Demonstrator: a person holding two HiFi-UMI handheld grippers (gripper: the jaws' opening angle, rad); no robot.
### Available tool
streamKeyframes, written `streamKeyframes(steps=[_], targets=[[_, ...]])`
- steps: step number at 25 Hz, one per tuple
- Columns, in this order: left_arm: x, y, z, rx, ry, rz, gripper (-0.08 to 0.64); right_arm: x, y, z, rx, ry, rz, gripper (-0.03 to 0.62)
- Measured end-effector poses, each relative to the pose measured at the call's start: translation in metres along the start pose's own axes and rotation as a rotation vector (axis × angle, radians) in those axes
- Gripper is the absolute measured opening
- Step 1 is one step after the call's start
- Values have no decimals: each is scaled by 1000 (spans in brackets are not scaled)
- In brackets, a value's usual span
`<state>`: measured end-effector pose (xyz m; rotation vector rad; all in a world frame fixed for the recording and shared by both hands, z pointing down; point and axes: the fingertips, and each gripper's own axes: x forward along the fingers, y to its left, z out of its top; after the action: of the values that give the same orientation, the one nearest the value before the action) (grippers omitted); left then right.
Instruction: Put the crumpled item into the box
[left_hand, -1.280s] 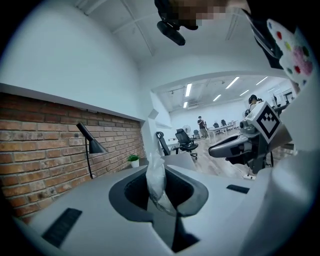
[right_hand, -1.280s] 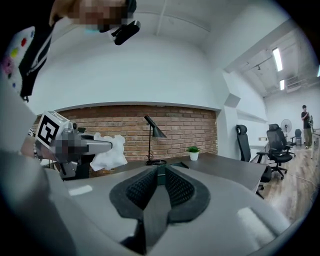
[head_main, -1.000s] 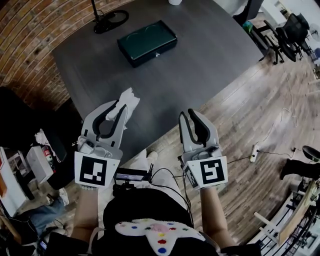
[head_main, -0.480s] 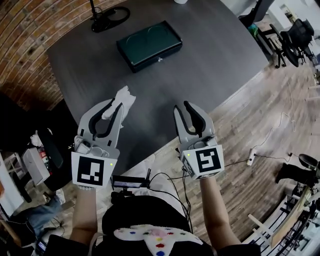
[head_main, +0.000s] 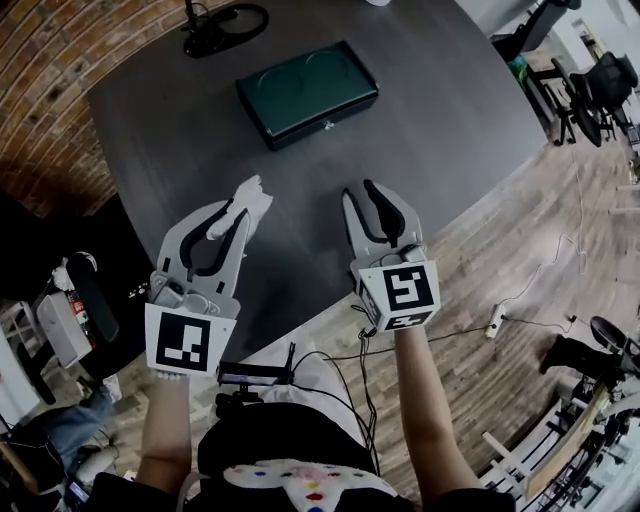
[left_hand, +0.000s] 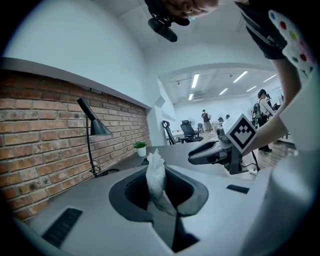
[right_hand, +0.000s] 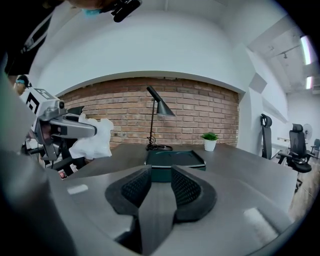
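Paper (head_main: 251, 193) sits clamped in left gripper (head_main: 235, 212), lower end hidden between jaws.

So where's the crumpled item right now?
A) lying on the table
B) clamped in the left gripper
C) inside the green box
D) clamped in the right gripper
B: the jaws of the left gripper press on the white crumpled item, held off the table.

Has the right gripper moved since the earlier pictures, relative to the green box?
Yes. The right gripper has come forward, nearer the green box; its jaws have just been opening, with nothing between them.
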<state>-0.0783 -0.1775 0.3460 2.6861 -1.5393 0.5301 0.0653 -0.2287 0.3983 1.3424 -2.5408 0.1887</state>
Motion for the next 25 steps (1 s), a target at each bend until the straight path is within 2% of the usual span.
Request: streamKeyframes(steps=[6,21,25], targets=[[13,13,-11,47,15,-11,55,43,-10,-17,-37,50,20,135],[34,44,-31,-2,39,13,55,132,-40,-57,-131,175,12,135],[36,46,-30,24,42,1,55,150,-43,-68,-144,224,5,135]])
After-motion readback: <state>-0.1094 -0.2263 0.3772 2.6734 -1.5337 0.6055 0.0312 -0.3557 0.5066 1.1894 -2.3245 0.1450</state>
